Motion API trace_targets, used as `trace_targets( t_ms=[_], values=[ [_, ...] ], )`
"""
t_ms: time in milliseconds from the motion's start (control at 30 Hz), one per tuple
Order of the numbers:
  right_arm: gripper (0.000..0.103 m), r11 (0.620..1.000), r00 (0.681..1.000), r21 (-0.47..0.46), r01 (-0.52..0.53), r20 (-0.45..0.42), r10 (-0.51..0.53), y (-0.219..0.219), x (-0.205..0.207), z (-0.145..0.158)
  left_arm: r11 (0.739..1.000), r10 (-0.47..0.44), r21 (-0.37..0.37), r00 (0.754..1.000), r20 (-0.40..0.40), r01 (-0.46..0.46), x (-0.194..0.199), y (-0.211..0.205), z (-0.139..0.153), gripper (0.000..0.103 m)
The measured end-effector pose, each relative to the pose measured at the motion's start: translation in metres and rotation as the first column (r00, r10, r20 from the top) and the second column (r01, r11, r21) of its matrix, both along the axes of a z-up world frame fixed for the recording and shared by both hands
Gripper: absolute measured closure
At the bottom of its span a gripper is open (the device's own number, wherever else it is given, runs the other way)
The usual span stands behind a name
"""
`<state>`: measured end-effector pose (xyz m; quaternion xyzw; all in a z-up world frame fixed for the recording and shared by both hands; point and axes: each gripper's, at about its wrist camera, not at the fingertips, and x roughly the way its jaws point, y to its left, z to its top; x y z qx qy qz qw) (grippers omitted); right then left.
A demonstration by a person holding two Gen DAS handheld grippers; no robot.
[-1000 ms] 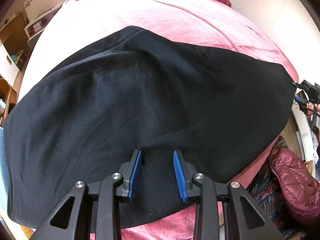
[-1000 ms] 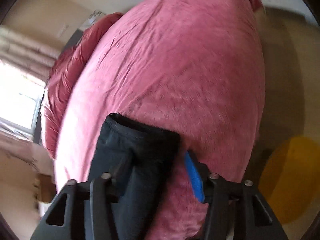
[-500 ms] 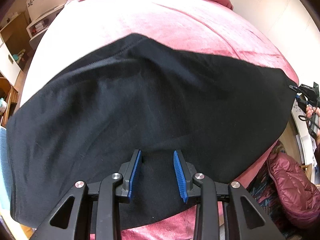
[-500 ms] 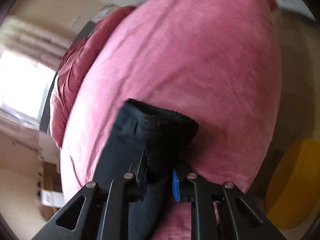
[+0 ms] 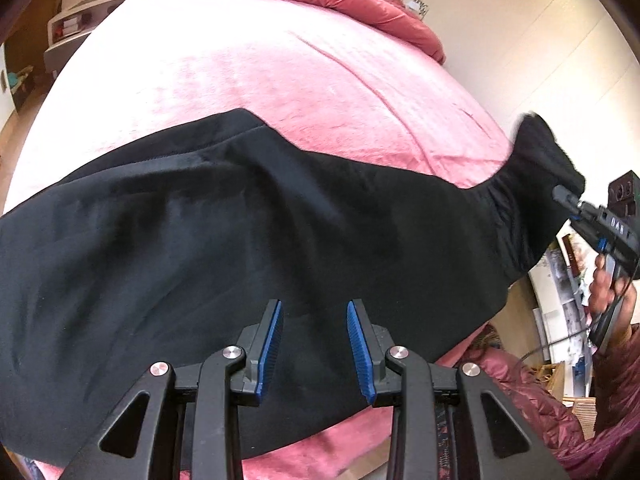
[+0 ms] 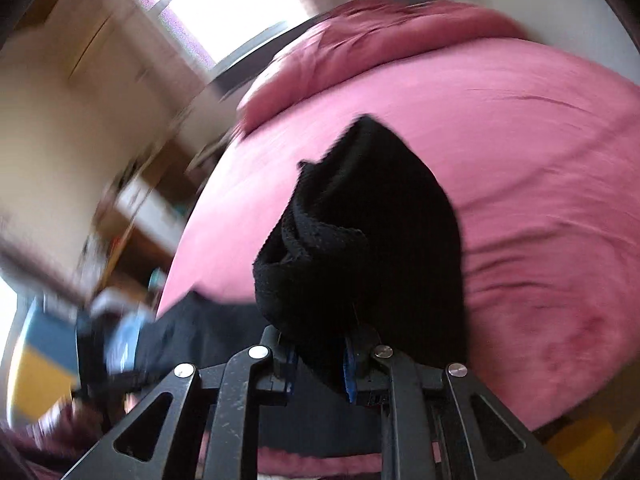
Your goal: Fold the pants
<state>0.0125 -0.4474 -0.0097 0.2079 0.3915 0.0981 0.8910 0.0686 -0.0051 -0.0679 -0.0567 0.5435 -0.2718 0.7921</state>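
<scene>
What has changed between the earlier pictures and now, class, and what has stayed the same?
The right claw closed on the black pants' cuff and lifted that end off the pink bed, swinging it inward. The left claw stays open over the pants, whose body still lies flat.

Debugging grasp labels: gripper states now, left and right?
Left gripper: open, above the black pants, gripping nothing.
Right gripper: shut on the pants cuff.

Pants (image 5: 240, 232) run off left edge; furniture (image 6: 132, 200) beside bed (image 6: 520, 152) motion-blurred; right tongs (image 6: 318, 364) pads buried in cuff.
</scene>
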Motion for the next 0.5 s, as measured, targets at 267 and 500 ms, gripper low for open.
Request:
trace_targets(
  t_ms=[267, 500],
  values=[
    [0.085, 0.937, 0.938, -0.131, -0.323, -0.179, 0.298, 0.14, 0.01, -0.062, 0.993, -0.014, -0.116, 0.999, -0.049, 0.008, 0.001, 0.004, 0.004, 0.069],
    [0.079, 0.895, 0.896, -0.189, -0.405, -0.279, 0.346, 0.18, 0.002, -0.105, 0.967, -0.07, -0.253, 0.991, -0.118, 0.038, 0.012, -0.016, 0.007, 0.055]
  ],
)
